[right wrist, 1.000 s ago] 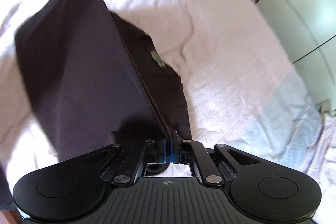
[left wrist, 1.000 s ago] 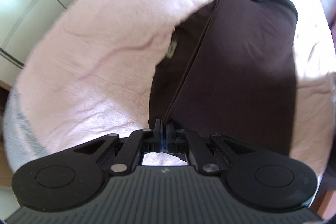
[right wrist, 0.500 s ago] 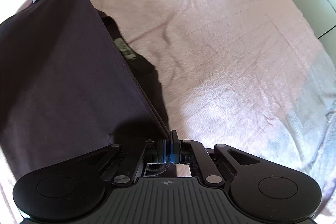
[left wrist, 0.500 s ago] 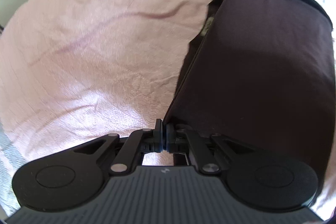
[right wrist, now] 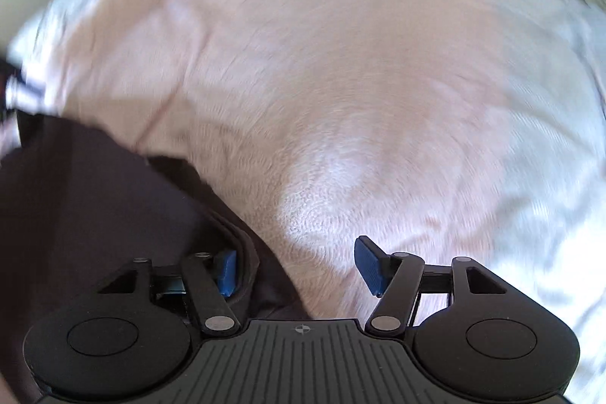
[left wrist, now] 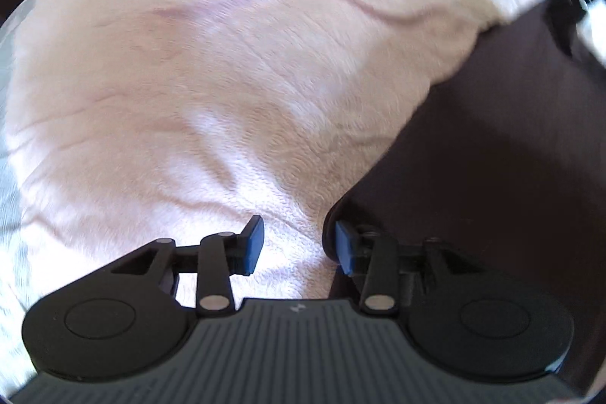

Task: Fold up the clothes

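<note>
Letting go is what's happening here: half a second back both grippers were pinched tight on the top edge of the dark brown cotton garment, holding it up like a curtain, and now that edge is down on the pale pink textured bedspread (left wrist: 235,70) with both sets of jaws opening.

Going left to right. In the left wrist view, the left gripper (left wrist: 299,245) has its blue pads apart with only bedspread showing in the gap; the dark brown garment (left wrist: 492,158) lies just right of it, its corner brushing or sitting right beside the right-hand pad, hard to say which. In the right wrist view the same garment (right wrist: 83,199) fills the near left, and the right gripper (right wrist: 295,269) is spread wider. A fold of cloth lies loose by the left pad, nothing clamped.

I'd say that means one fold is laid over and released, so next is probably regrabbing for another fold or smoothing it out.

Count: one garment, one bedspread, two grippers, two blue pads each. Far corners are too blurry to call.
</note>
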`<act>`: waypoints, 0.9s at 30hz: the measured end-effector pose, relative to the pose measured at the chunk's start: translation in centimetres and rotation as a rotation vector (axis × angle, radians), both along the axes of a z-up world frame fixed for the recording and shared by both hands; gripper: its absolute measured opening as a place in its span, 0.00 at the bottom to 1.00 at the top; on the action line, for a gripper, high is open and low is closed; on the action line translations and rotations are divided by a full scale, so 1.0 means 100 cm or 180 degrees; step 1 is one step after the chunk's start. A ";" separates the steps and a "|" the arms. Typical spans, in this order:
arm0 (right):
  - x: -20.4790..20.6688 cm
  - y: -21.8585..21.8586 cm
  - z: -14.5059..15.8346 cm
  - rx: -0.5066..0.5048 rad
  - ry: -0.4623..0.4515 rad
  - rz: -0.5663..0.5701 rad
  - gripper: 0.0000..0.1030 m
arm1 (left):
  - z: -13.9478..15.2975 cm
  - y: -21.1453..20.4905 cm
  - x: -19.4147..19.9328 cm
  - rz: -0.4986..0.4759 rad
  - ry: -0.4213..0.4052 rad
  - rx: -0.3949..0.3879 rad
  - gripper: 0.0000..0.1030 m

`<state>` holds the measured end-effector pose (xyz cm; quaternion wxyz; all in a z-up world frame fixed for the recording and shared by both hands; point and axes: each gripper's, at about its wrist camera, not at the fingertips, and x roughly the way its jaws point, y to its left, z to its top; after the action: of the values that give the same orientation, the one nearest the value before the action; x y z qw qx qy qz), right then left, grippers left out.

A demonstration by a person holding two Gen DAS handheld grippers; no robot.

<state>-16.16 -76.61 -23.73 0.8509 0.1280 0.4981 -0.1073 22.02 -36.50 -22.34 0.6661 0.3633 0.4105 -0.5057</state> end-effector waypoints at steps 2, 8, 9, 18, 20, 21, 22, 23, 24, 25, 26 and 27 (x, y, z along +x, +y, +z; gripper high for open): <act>-0.016 0.002 0.010 0.0167 -0.0178 -0.0232 0.60 | 0.007 0.012 0.004 0.0257 0.0180 -0.0131 0.36; -0.043 -0.011 0.016 0.0636 -0.0573 -0.0878 0.61 | 0.006 0.016 0.017 0.0575 0.0341 -0.0220 0.37; -0.040 -0.016 0.016 0.0715 -0.0639 -0.0898 0.61 | 0.004 0.012 0.020 0.0574 0.0342 -0.0216 0.37; -0.026 -0.031 0.040 0.0918 -0.0925 -0.1089 0.61 | 0.019 0.012 0.046 0.0883 0.0440 -0.0477 0.36; -0.022 0.000 0.043 0.0762 -0.0766 -0.0715 0.61 | 0.026 0.018 0.041 0.0853 0.0391 -0.0503 0.36; -0.022 0.021 0.040 0.0774 -0.0702 -0.0470 0.61 | 0.029 0.022 0.035 0.0819 0.0404 -0.0521 0.36; -0.021 0.042 0.037 0.0786 -0.0637 -0.0225 0.61 | 0.031 0.026 0.028 0.0771 0.0457 -0.0532 0.36; -0.021 0.062 0.032 0.0847 -0.0572 -0.0003 0.61 | 0.031 0.030 0.020 0.0713 0.0530 -0.0534 0.36; -0.022 0.080 0.025 0.0974 -0.0507 0.0188 0.61 | 0.030 0.035 0.011 0.0625 0.0604 -0.0516 0.36; -0.023 0.099 0.017 0.1100 -0.0442 0.0379 0.61 | 0.027 0.039 0.001 0.0507 0.0679 -0.0477 0.36; -0.025 0.114 0.009 0.1183 -0.0355 0.0549 0.61 | 0.023 0.043 -0.009 0.0395 0.0729 -0.0414 0.36; -0.029 0.122 0.001 0.1162 -0.0230 0.0649 0.61 | 0.016 0.047 -0.021 0.0288 0.0755 -0.0328 0.36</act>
<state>-19.02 -64.45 -23.66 0.8374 0.2327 0.4888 0.0760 19.94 -31.82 -20.71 0.6528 0.2474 0.4758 -0.5350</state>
